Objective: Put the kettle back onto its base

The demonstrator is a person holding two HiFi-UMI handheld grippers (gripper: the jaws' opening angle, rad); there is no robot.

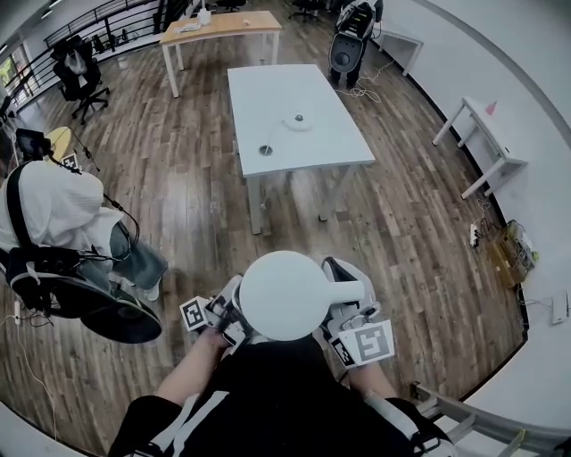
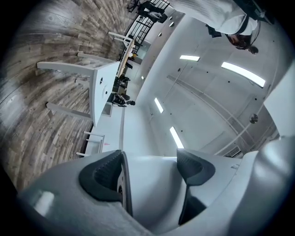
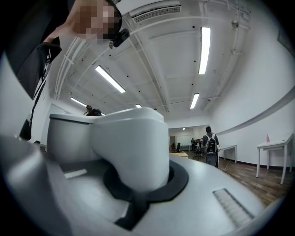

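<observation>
A white kettle (image 1: 285, 294) with a round lid hangs over the wood floor, close in front of the person, held between both grippers. My left gripper (image 1: 232, 314) grips its left side; in the left gripper view the dark pads (image 2: 102, 177) press on the white kettle wall (image 2: 152, 184). My right gripper (image 1: 346, 308) is shut on the kettle's handle (image 3: 129, 145), which fills the right gripper view. The round white base (image 1: 298, 121) lies on the white table (image 1: 330, 143) ahead, with a cord running to a small grey plug (image 1: 266, 150).
A seated person in white (image 1: 49, 214) with an office chair is at the left. A wooden table (image 1: 223, 24) stands at the back, a dark standing machine (image 1: 348, 45) beside it, and a small white desk (image 1: 482, 143) by the right wall. Wood floor lies between me and the table.
</observation>
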